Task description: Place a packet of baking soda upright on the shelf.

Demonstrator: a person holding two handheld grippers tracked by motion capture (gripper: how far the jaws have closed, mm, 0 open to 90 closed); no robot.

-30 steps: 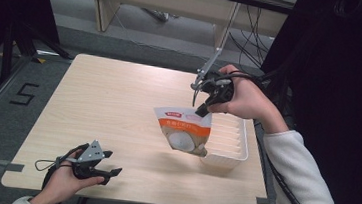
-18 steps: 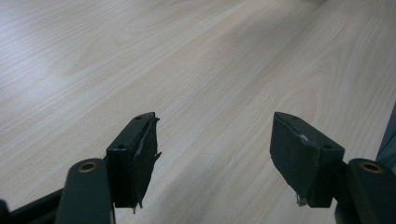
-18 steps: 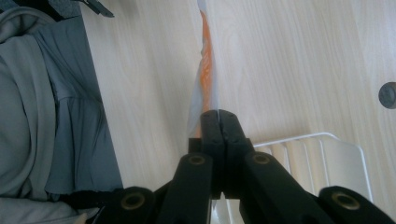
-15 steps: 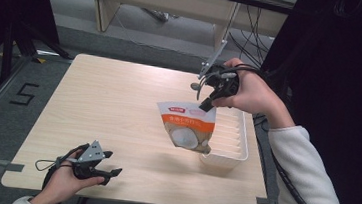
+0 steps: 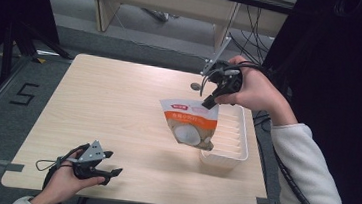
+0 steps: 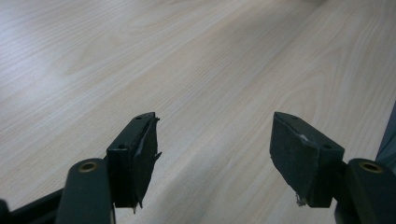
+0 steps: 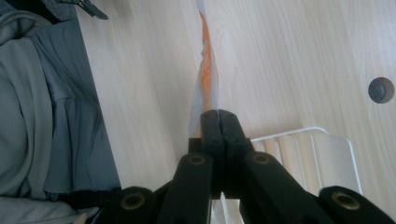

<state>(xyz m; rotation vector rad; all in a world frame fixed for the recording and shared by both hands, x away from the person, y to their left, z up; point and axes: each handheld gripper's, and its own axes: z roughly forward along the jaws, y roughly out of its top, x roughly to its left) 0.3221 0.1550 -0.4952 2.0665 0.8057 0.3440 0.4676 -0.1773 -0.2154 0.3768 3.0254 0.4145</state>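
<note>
Black jaws, near edge: the left gripper (image 5: 113, 163) rests close to the near left corner of the table (image 5: 119, 101), jaws spread wide with only bare wood between them (image 6: 212, 154); it carries nothing, so I judge it is parked here to stay out of the way of the other hand
Left hand: the hand (image 5: 63, 181) lies low on the surface behind the gripper, relaxed, which fits with waiting
White tray: the ribbed tray (image 5: 234, 155) sits near the right edge, about halfway between near and far edge; its place under the pouch suggests it is where the pouch belongs or came from
Orange and white pouch: the pouch (image 5: 189, 123) hangs in the air, tilted, its bottom corner down at the left rim of the tray and its body leaning out over the wood; whether that corner touches the rim I cannot tell
Grip on pouch: the right gripper (image 5: 208, 103) has its jaws pressed together on the top edge of the pouch (image 7: 205, 79); holding by the thin sealed top lets the weight hang freely below, and seen along the jaws the pouch is only a narrow strip
Right hand: the hand (image 5: 253, 91) is raised above the far end of the tray, high enough to keep most of the pouch clear
Far detail: a small round grey hole (image 5: 196, 87) is in the wood beyond the pouch, untouched
</note>
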